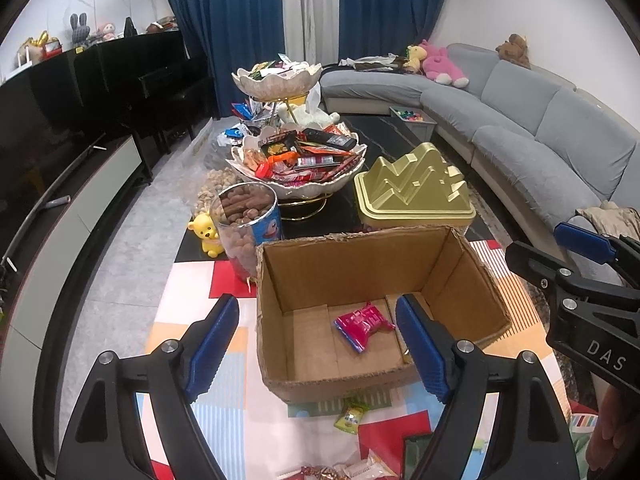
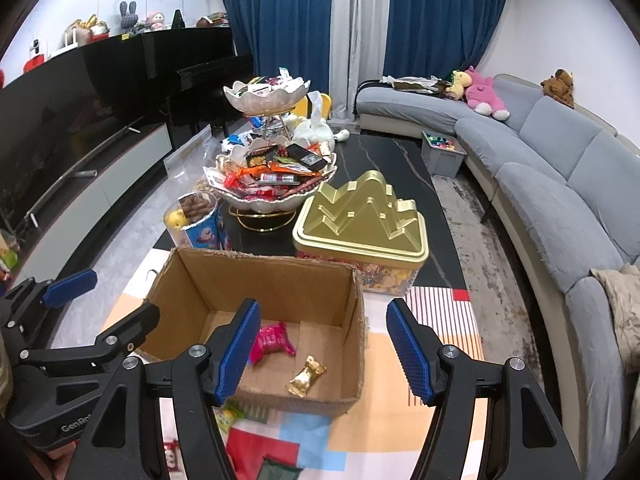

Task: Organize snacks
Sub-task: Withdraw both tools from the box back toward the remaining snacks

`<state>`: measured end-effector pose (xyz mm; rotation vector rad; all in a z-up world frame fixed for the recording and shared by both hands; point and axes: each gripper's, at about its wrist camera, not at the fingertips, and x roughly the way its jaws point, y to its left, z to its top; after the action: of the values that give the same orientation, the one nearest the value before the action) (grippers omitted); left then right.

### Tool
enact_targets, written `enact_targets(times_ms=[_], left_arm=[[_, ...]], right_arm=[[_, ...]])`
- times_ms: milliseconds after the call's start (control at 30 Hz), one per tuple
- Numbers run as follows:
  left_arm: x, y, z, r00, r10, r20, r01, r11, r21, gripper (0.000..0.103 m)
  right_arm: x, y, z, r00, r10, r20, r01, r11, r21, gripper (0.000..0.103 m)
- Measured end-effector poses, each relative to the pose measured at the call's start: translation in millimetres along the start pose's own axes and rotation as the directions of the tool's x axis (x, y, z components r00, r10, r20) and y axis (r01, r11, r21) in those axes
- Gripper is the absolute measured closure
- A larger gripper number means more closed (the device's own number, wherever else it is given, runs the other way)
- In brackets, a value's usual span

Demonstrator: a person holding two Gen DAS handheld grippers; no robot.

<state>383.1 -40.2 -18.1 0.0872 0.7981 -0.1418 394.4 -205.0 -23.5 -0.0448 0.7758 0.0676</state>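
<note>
Both my claws hang spread wide and empty over the cardboard box (image 1: 460, 280): left claw (image 1: 318, 350), right claw (image 2: 322, 354), ribbed blue pads. A crinkly pink snack pack (image 2: 272, 340) and gold-foil candy (image 2: 307, 376) lie inside the box. It sits on a colorful patchwork cloth (image 2: 436, 360), gold tin (image 2: 360, 220) behind, grey sofa (image 2: 560, 184) off right.

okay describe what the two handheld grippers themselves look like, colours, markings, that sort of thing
Both are alike: the left gripper and right gripper have matte black angular plastic frames with triangular cut-outs and round silver bolt heads at the joints. Each finger ends in a royal-blue ribbed rubber pad. White lettering shows on the bodies: "DAS" on the right, "GenRo" on the left, both cut off. No cables or sleeves are visible.
</note>
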Motion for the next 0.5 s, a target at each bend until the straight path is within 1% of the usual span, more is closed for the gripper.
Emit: enact_targets(times_ms=[333, 500], left_arm=[[-19, -10, -12, 1.0, -0.003, 0.005, 0.003, 1.0, 0.018, 0.022], [-24, -18, -24, 1.0, 0.013, -0.014, -0.012, 1.0, 0.029, 0.02]], right_arm=[[-20, -9, -18, 1.0, -0.011, -0.002, 0.011, 1.0, 0.006, 0.037], [-27, -13, -27, 1.0, -0.022, -0.008, 0.022, 1.0, 0.005, 0.037]])
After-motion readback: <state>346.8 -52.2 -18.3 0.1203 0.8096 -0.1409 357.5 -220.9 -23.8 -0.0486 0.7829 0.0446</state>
